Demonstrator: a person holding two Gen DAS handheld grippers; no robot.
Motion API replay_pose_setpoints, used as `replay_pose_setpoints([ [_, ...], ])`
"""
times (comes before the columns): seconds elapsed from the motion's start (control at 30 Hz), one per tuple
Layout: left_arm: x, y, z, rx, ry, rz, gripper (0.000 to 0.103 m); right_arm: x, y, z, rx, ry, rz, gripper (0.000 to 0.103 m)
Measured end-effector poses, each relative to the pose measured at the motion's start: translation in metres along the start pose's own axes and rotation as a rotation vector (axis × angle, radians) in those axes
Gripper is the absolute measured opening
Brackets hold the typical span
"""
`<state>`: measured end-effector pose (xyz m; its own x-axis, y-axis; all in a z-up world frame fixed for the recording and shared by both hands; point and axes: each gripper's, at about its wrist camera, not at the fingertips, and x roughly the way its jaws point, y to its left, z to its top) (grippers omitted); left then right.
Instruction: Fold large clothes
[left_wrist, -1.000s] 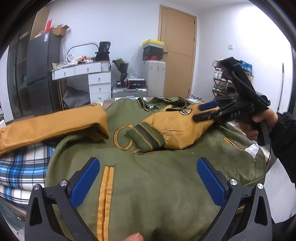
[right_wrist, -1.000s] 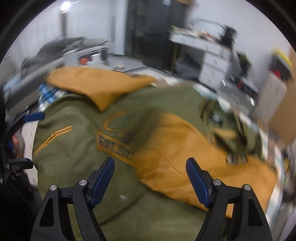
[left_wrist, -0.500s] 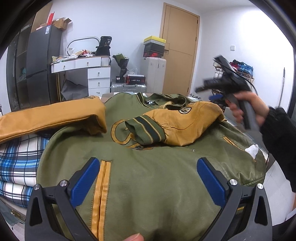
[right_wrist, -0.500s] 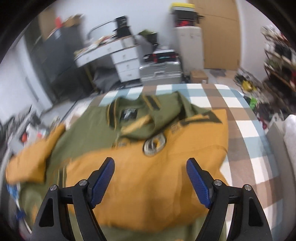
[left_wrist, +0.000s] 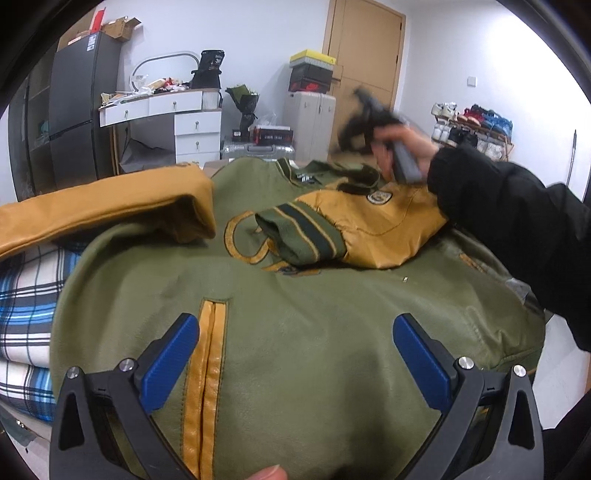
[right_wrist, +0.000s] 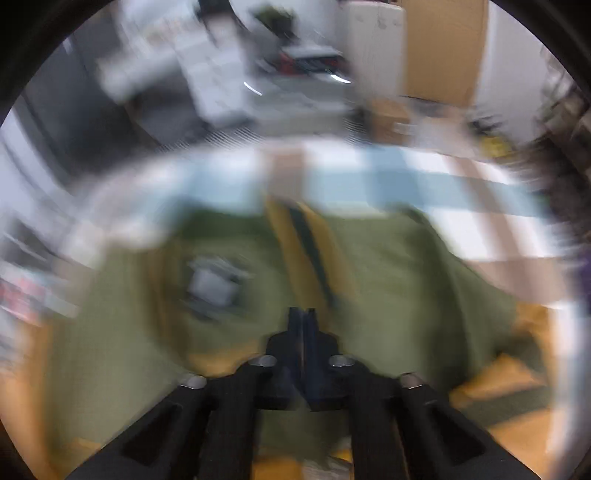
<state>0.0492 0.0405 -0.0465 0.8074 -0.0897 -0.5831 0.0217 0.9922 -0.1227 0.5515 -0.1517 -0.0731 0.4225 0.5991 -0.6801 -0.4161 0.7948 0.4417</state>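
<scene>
Crossing jacket (left_wrist: 314, 332) — folded sleeve (left_wrist: 354, 229)

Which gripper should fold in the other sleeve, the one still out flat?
Left, probably. The left gripper is open over the jacket, and the unfolded sleeve lies on its side. The right gripper is shut, empty, up by the collar.

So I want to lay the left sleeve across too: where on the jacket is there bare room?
Free: the green jacket back between the yellow pocket trim and the folded right sleeve. Crowded: the collar end, where the right gripper is, and the left sleeve side.
</scene>
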Motion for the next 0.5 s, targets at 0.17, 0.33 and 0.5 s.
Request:
replay_pose_setpoints([
  [0.17,-0.005,-0.001,0.001,0.023,0.0,0.007,0.102,-0.029,0.012,0.029,-0.15,-0.061,-0.154,0.084],
  [0.33,-0.01,0.008,0.008,-0.027,-0.023,-0.027,0.102,-0.014,-0.037,0.042,-0.373,0.125,-0.452,0.084],
  [0.5,-0.003,0.012,0.017,-0.059,-0.038,-0.04,0.102,-0.007,-0.078,0.039,-0.314,0.154,-0.392,0.084],
])
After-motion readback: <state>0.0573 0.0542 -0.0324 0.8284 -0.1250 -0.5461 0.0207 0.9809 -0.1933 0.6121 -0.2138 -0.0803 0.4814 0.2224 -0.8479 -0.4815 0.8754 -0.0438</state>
